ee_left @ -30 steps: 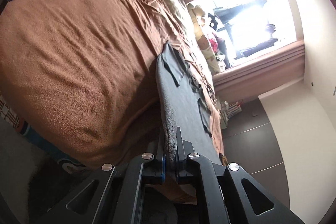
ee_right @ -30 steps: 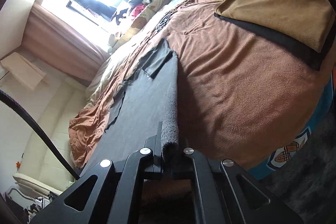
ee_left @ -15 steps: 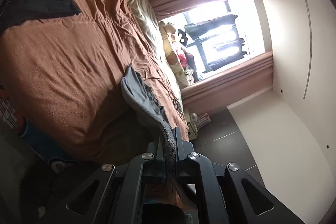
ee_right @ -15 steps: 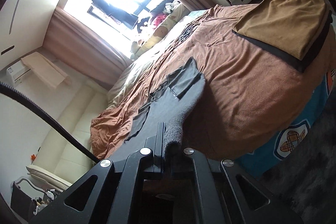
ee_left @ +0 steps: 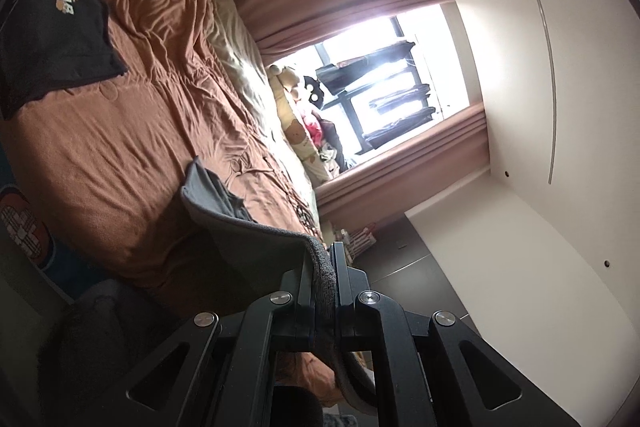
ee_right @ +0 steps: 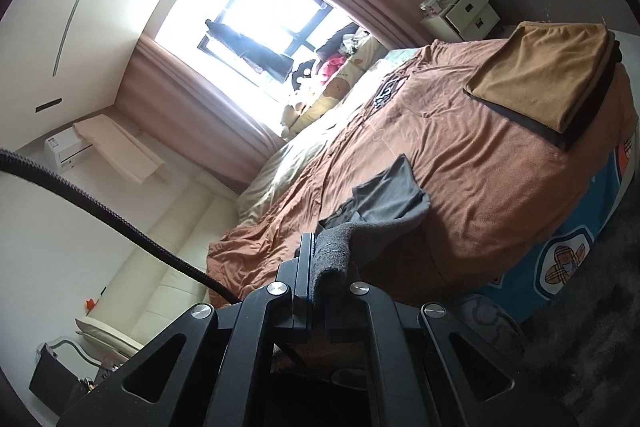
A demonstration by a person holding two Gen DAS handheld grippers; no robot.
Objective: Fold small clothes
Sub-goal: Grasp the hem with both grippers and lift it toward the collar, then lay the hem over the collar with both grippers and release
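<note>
Grey knit cloth, a single small grey garment point(ee_left: 256, 235), is clamped at two places at once: the left hand-held gripper point(ee_left: 323, 291) pinches one thick hemmed corner between its closed fingers, and the right hand-held gripper point(ee_right: 330, 267) is clenched on another. Holding it at two corners likely serves to lift that edge clear so it can be carried over and laid down as a fold; ahead of each hand-held gripper the cloth runs out and sags, its far end seemingly resting on the brown bedspread point(ee_left: 120, 155). Counting what else lies on the bed: one black printed garment point(ee_left: 60, 39) well ahead and to the left of the left hand-held gripper, and one folded stack point(ee_right: 552, 75), tan on top of something dark, far ahead and to the right of the right hand-held gripper, apparently set aside as done. Two hand-held grippers, one garment in work, two items parked.
</note>
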